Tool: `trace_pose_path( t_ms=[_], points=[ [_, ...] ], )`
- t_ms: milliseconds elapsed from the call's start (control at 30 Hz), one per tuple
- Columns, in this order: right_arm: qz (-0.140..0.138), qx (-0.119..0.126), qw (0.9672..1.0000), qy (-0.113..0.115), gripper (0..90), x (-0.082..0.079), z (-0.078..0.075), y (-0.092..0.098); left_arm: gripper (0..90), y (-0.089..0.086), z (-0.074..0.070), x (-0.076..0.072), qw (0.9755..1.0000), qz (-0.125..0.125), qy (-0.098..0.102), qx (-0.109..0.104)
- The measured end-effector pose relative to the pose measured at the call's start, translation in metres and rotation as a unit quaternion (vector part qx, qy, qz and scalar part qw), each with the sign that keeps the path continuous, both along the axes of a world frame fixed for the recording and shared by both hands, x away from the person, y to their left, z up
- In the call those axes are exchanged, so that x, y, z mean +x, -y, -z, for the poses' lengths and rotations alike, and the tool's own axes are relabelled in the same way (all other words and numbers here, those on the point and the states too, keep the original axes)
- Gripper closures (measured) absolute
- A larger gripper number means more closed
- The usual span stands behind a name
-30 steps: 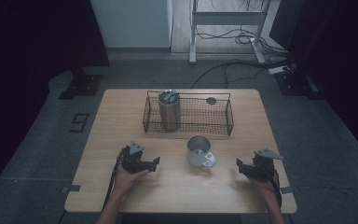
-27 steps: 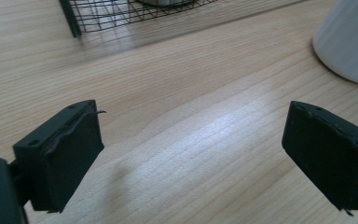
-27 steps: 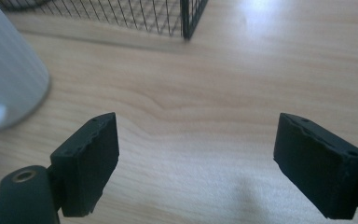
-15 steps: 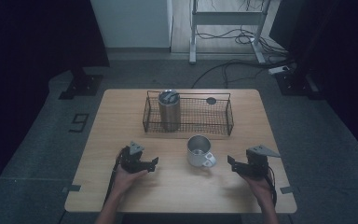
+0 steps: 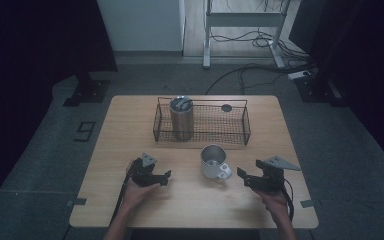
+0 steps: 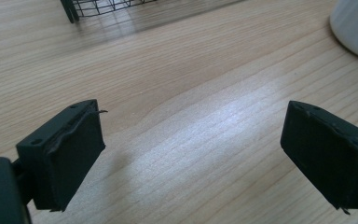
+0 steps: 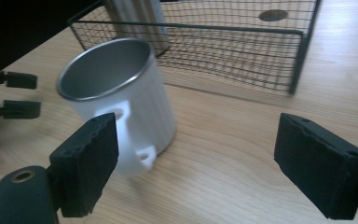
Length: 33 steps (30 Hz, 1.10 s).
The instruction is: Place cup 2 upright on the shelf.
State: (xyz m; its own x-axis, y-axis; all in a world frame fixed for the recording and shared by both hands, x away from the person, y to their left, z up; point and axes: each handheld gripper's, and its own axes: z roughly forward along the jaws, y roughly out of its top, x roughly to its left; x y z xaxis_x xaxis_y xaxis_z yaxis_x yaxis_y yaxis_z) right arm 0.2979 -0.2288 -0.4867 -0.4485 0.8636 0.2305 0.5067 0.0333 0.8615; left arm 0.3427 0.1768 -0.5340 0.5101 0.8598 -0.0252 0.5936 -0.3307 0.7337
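Both tongs are open and hold nothing. The right tongs [image 7: 196, 163] sit near the white cup [image 7: 121, 102]; the left tongs [image 6: 191, 154] have just been closing a bit over the bare bench [image 6: 191, 84].

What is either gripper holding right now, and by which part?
Nothing is held. The right gripper stands open near the white mug; the left gripper is open over bare table.

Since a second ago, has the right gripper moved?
Yes. The right gripper has shifted left along the table, closing on the white mug.
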Motion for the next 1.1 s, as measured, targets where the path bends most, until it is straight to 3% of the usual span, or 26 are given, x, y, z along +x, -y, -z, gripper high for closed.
trace_pose_path(
  t_ms=[167,500,733,1100],
  points=[
    [-0.022,0.019,0.9995,0.015,13.6,-0.004,-0.004,-0.014,5.8,0.003,0.000,-0.002,1.0000,0.006,-0.001,0.003],
    [-0.066,-0.014,0.9977,0.009,8.1,0.000,0.000,-0.052,6.5,0.002,0.003,0.000,0.9999,0.003,-0.010,0.011],
    [-0.066,-0.041,0.9969,0.014,5.2,0.010,-0.002,-0.063,6.6,0.001,0.006,-0.002,0.9997,0.001,-0.018,0.015],
    [-0.070,-0.061,0.9956,0.012,2.9,0.028,0.000,-0.074,6.9,-0.004,0.003,-0.004,0.9997,-0.005,-0.020,0.011]
  ],
)
